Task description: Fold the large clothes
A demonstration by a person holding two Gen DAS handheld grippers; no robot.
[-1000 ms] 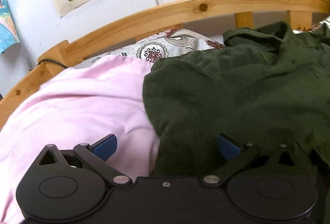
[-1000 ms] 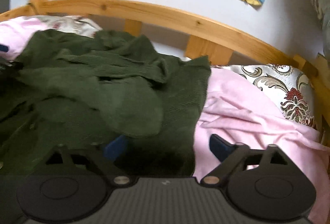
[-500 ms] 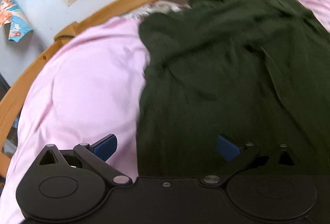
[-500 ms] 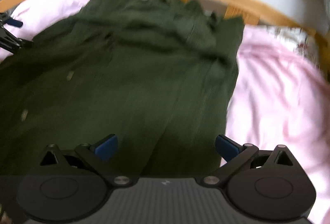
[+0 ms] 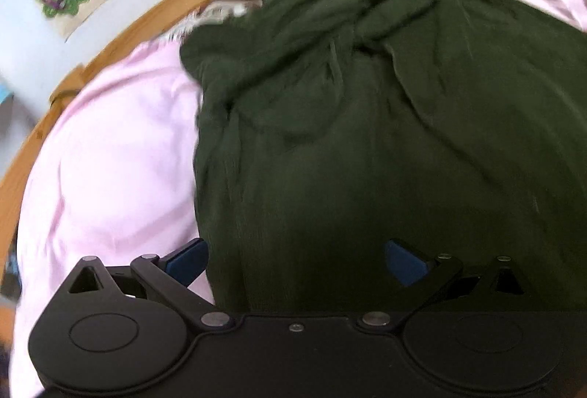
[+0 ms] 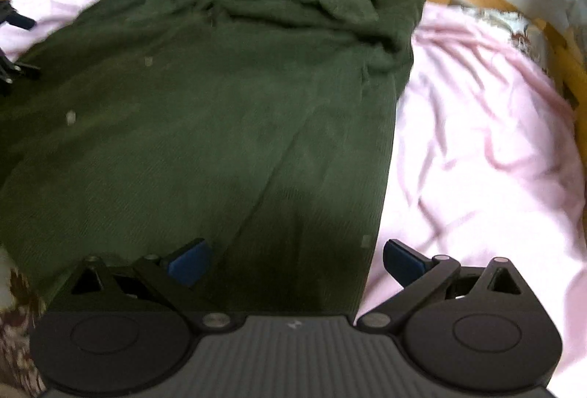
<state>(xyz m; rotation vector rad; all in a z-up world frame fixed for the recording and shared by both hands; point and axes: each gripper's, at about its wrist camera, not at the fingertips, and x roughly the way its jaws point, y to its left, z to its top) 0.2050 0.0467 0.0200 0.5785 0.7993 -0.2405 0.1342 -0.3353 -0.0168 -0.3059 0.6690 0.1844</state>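
Lying spread, green garment (image 5: 367, 141), bunched at far end.

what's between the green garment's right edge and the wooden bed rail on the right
Only pink bedsheet, wrinkled and bare, in the right wrist view. It fills the stretch from the dark green garment to the wooden rail, with a patterned pillow showing at the far corner.
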